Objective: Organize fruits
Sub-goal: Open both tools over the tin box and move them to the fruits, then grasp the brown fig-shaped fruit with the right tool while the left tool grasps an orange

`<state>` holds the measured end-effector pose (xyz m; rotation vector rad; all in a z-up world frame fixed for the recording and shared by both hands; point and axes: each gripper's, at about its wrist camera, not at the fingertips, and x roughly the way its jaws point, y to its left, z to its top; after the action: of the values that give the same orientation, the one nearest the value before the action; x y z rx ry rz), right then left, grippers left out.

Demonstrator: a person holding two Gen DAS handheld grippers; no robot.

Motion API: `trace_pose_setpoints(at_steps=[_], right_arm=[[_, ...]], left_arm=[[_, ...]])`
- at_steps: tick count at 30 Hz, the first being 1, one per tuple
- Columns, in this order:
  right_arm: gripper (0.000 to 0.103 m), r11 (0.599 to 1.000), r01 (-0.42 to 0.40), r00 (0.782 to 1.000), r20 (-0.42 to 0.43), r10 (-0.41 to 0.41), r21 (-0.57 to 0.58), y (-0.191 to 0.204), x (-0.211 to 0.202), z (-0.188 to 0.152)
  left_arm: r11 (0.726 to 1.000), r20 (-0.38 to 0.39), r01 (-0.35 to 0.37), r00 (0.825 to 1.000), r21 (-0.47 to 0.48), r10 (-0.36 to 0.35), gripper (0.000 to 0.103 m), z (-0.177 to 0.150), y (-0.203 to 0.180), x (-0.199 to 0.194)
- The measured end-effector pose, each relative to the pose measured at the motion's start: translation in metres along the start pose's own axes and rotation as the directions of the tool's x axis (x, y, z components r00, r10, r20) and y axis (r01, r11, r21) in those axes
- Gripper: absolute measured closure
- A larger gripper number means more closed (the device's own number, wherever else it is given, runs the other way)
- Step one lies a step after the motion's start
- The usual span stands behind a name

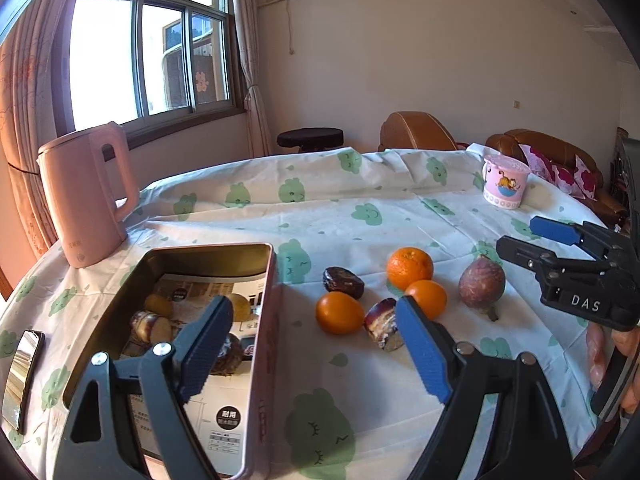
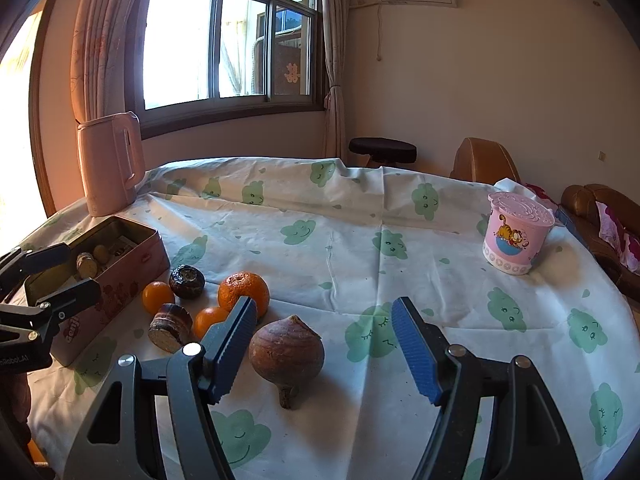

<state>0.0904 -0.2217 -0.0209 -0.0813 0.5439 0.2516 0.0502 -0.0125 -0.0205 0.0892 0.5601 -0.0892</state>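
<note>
An open pink tin [image 1: 262, 344] [image 2: 132, 276] sits at the table's left with a few fruits inside. On the cloth beside it lie a big orange [image 1: 410, 267] [image 2: 243, 290], two small oranges [image 1: 339, 313] [image 1: 427, 298], two dark dates [image 1: 343, 279] [image 1: 383, 329] and a brown round fruit [image 1: 481, 283] [image 2: 286, 354]. My left gripper [image 1: 312, 350] is open and empty, one finger over the tin, the other by the dates. My right gripper [image 2: 324, 350] is open and empty around the brown fruit; it also shows in the left wrist view [image 1: 520, 240].
A pink kettle [image 1: 86, 196] [image 2: 112, 164] stands at the back left behind the tin. A pink cartoon cup [image 1: 505, 184] [image 2: 518, 234] stands at the far right. A phone [image 1: 22, 376] lies at the left edge. Sofa and stool stand beyond the table.
</note>
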Motion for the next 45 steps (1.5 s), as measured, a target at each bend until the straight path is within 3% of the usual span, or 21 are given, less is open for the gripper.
trace_pose_setpoints(at_steps=[7, 10, 19, 21, 23, 27, 29, 32, 37, 41, 45], right_arm=[[0.032, 0.999, -0.035, 0.999, -0.004, 0.035, -0.022, 0.012, 0.006, 0.000], [0.032, 0.999, 0.007, 0.999, -0.053, -0.009, -0.040, 0.016, 0.017, -0.001], [0.032, 0.996, -0.082, 0.973, -0.214, 0.090, 0.045, 0.002, 0.046, -0.007], [0.043, 0.992, -0.109, 0.963, -0.241, 0.123, 0.070, 0.000, 0.052, -0.009], [0.050, 0.986, -0.145, 0.957, -0.243, 0.161, 0.079, 0.001, 0.052, -0.009], [0.051, 0.990, -0.116, 0.974, -0.187, 0.129, 0.079, -0.004, 0.039, -0.008], [0.051, 0.997, -0.059, 0.983, -0.171, 0.068, 0.057, -0.009, 0.035, -0.007], [0.051, 0.998, 0.011, 0.987, -0.162, 0.000, 0.066, -0.026, 0.036, -0.006], [0.050, 0.995, 0.012, 0.988, -0.157, 0.003, 0.095, -0.035, 0.035, -0.007], [0.050, 0.995, 0.007, 0.988, -0.154, 0.009, 0.103, -0.036, 0.034, -0.006], [0.050, 0.994, 0.000, 0.987, -0.158, 0.018, 0.110, -0.037, 0.035, -0.007]], left_arm=[[0.999, -0.025, -0.031, 0.999, -0.020, 0.030, 0.017, 0.002, 0.003, 0.010], [1.000, -0.016, -0.012, 1.000, -0.012, 0.012, 0.017, 0.005, -0.001, 0.012], [1.000, -0.034, 0.012, 0.999, 0.013, -0.011, 0.017, 0.009, -0.017, 0.023], [0.999, -0.038, 0.023, 0.999, 0.023, -0.022, 0.017, 0.009, -0.021, 0.024], [0.998, -0.042, 0.041, 0.998, 0.037, -0.040, 0.018, 0.010, -0.026, 0.026], [0.994, -0.054, 0.085, 0.995, 0.072, -0.082, 0.024, 0.012, -0.042, 0.031], [0.991, -0.063, 0.094, 0.994, 0.099, -0.088, 0.024, 0.014, -0.052, 0.035], [0.983, -0.093, 0.120, 0.990, 0.137, -0.108, 0.033, 0.018, -0.066, 0.045], [0.972, -0.183, 0.174, 0.972, 0.157, -0.145, 0.046, 0.018, -0.080, 0.066], [0.969, -0.229, 0.177, 0.964, 0.170, -0.136, 0.056, 0.015, -0.088, 0.078], [0.971, -0.263, 0.174, 0.956, 0.163, -0.127, 0.058, 0.015, -0.091, 0.088]])
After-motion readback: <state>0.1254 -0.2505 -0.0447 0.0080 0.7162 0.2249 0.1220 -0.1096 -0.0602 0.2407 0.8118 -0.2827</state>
